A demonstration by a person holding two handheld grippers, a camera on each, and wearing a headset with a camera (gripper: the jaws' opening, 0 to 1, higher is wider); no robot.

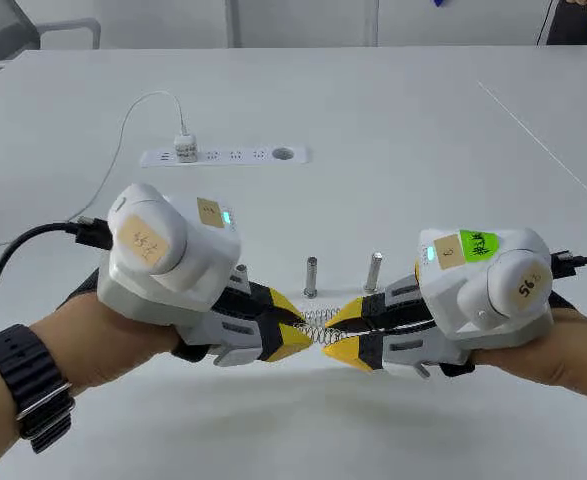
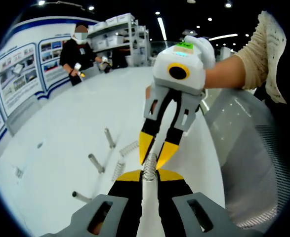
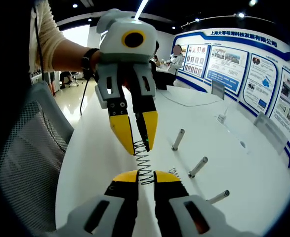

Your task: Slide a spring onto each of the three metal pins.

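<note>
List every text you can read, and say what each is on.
"3": tan sticker on the right tongs.
Illegible scribble: green sticker beside it.
Illegible handwriting: cap label on the right tongs; beige label on the left tongs.
Too small to read: Chinese text on the wall posters.

White table (image 1: 423,130), white power strip (image 1: 223,156), plugged charger (image 1: 185,146), three upright metal pins (image 1: 311,277), loose springs (image 2: 128,147)
</note>
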